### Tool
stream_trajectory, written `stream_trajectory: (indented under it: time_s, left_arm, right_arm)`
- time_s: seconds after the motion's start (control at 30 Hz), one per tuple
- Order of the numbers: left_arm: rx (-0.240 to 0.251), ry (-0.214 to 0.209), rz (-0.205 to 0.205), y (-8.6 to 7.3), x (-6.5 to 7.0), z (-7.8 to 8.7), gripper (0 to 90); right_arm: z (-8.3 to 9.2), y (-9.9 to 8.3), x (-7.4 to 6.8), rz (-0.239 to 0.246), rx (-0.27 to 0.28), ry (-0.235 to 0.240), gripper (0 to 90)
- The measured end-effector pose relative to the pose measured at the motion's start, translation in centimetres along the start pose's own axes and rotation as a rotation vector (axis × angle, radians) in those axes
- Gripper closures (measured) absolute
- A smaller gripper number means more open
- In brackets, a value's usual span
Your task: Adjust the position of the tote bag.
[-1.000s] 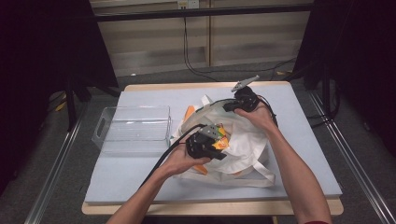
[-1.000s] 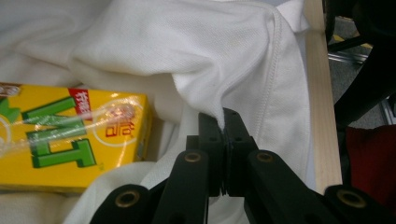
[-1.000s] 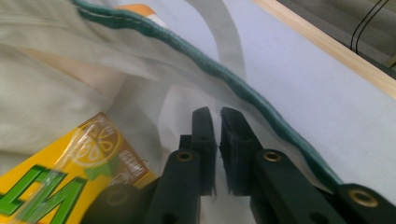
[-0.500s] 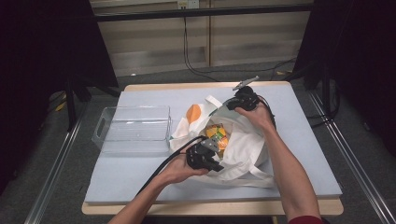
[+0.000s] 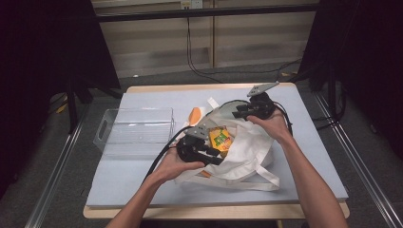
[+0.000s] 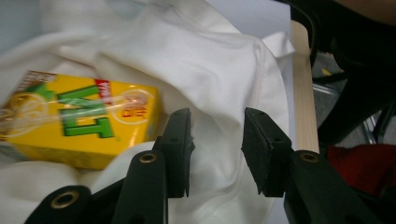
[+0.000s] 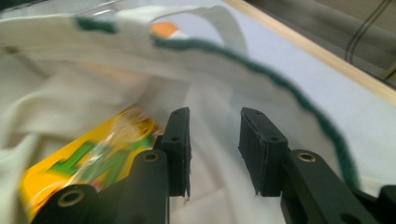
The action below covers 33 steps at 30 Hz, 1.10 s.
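Bag: the white cloth bag lies in the middle of the table, mouth open.
Box: a yellow drink box sits inside it.
Left gripper: jaws just opened — part way, holding nothing, at the bag's near rim.
Right gripper: same — part open, empty, at the far rim.
Bin: a clear bin near the left edge.

The right gripper comes up from the bottom of the frame, and its two black jaws have just been opening; there is a gap between them with no thing in it, and white cloth shows behind. That cloth is a white bag that covers most of the frame, with a dark green edge that curves from the upper left down to the right. A yellow drink box with green letters lies in the bag at the lower left, just beside the left jaw, and a wooden table edge runs across the upper right.
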<state>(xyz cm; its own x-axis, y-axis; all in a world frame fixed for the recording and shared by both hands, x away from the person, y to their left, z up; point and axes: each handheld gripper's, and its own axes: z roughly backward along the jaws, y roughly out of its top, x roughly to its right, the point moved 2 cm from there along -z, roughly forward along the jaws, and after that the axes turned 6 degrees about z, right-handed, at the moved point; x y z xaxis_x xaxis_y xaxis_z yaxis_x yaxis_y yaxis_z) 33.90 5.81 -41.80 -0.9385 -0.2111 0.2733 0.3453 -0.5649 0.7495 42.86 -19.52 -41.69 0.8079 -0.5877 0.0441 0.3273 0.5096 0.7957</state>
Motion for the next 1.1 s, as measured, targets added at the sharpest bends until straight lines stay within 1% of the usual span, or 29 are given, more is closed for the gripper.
stream_trajectory:
  time_s: [0.03, 0.07, 0.1, 0.13, 0.17, 0.2, 0.27, 0.3, 0.33, 0.37, 0.4, 0.43, 0.47, 0.5, 0.53, 0.57, 0.6, 0.67, 0.7, 0.73, 0.77, 0.8, 0.83, 0.87, 0.9, 0.93, 0.97, 1.0, 1.1]
  left_arm:
    - [0.002, 0.022, 0.011, 0.2, -0.3, 0.5, 61.7]
    - [0.01, 0.023, 0.008, 0.3, -0.5, 0.8, 61.4]
    - [0.015, 0.037, 0.007, 0.5, -0.6, 1.3, 61.4]
    - [0.045, 0.053, 0.007, 1.0, -1.0, 2.3, 61.6]
    - [0.054, 0.077, 0.012, 1.2, -1.2, 2.8, 62.2]
    - [0.054, 0.077, 0.012, 1.2, -1.2, 2.8, 62.4]
    - [0.084, 0.106, 0.023, 1.6, -1.9, 3.9, 62.1]
    - [0.106, 0.147, 0.042, 1.8, -2.5, 5.0, 60.8]
    - [0.106, 0.147, 0.042, 1.8, -2.5, 5.0, 58.6]
    - [0.119, 0.172, 0.061, 1.8, -3.1, 5.8, 54.4]
    - [0.106, 0.18, 0.067, 1.8, -3.4, 6.0, 53.6]
    - [0.106, 0.18, 0.067, 1.8, -3.4, 6.0, 54.0]
    - [0.119, 0.209, 0.067, 1.7, -3.5, 6.2, 54.0]
    - [0.122, 0.226, 0.081, 1.6, -4.0, 6.4, 53.8]
    - [0.122, 0.232, 0.099, 1.5, -4.4, 6.4, 49.7]
    - [0.102, 0.271, 0.132, 1.1, -5.4, 6.3, 47.8]
    - [0.102, 0.271, 0.132, 1.1, -5.4, 6.3, 47.7]
    - [0.065, 0.298, 0.155, 0.6, -6.3, 5.8, 47.7]
    - [0.05, 0.298, 0.167, 0.4, -6.7, 5.4, 48.3]
    - [0.046, 0.295, 0.171, 0.3, -6.9, 5.2, 50.6]
    - [0.05, 0.3, 0.176, 0.3, -7.1, 4.8, 63.3]
    - [0.034, 0.308, 0.173, 0.3, -7.2, 4.7, 63.3]
    - [0.023, 0.306, 0.169, 0.4, -7.3, 4.5, 68.8]
    - [0.001, 0.326, 0.169, 0.4, -7.4, 4.3, 75.2]
    - [-0.03, 0.37, 0.173, 0.2, -7.8, 4.2, 83.2]
    - [-0.03, 0.37, 0.173, 0.2, -7.8, 4.2, 85.2]
    - [-0.046, 0.376, 0.187, 0.0, -8.1, 4.2, 85.2]
    - [-0.045, 0.384, 0.2, -0.2, -8.3, 4.1, 86.1]
    - [-0.041, 0.398, 0.222, -0.6, -8.7, 4.1, 86.4]
  right_arm:
    - [0.2, -0.2, -0.4, 0.008, -0.005, 0.004, 63.1]
    - [0.9, -0.4, -1.6, 0.026, -0.007, 0.027, 61.8]
    - [1.3, -0.5, -2.3, 0.032, -0.002, 0.046, 60.0]
    - [1.5, -0.6, -2.9, 0.04, -0.002, 0.056, 58.1]
    - [1.9, -0.7, -3.5, 0.047, -0.001, 0.067, 57.2]
    - [2.1, -0.8, -4.0, 0.048, -0.005, 0.084, 55.5]
    - [2.5, -1.2, -4.8, 0.06, -0.026, 0.097, 50.1]
    - [2.7, -1.3, -5.2, 0.052, -0.028, 0.118, 46.3]
    - [2.9, -1.5, -5.6, 0.044, -0.039, 0.133, 43.5]
    - [3.0, -1.6, -5.9, 0.048, -0.051, 0.137, 40.3]
    - [3.0, -1.8, -6.2, 0.05, -0.053, 0.142, 37.2]
    - [3.0, -1.8, -6.2, 0.05, -0.053, 0.142, 37.2]
    - [3.0, -2.0, -6.5, 0.047, -0.047, 0.142, 36.0]
    - [2.9, -2.2, -6.8, 0.04, -0.048, 0.158, 34.6]
    - [2.3, -2.8, -7.2, 0.05, -0.088, 0.153, 30.2]
    - [2.0, -3.1, -7.2, 0.044, -0.094, 0.162, 29.9]
    - [1.8, -3.3, -7.2, 0.037, -0.097, 0.161, 29.8]
    - [1.7, -3.6, -7.2, 0.035, -0.097, 0.165, 29.8]
    - [1.5, -3.8, -7.1, 0.028, -0.1, 0.17, 29.8]
    - [1.3, -4.0, -7.1, 0.027, -0.11, 0.173, 30.7]
    - [0.9, -4.3, -7.2, 0.034, -0.137, 0.174, 37.5]
    - [0.9, -4.3, -7.2, 0.034, -0.137, 0.174, 37.5]
    - [0.7, -4.5, -7.2, 0.039, -0.147, 0.168, 41.0]
    - [0.6, -4.7, -7.2, 0.046, -0.161, 0.164, 48.1]
    - [0.6, -5.4, -7.0, 0.044, -0.178, 0.158, 60.9]
    - [0.6, -5.4, -7.0, 0.044, -0.178, 0.158, 60.9]
    - [0.7, -5.6, -7.0, 0.043, -0.176, 0.161, 67.3]
    - [0.7, -6.2, -7.0, 0.038, -0.185, 0.172, 73.2]
    - [0.8, -7.4, -7.3, 0.023, -0.211, 0.18, 78.9]
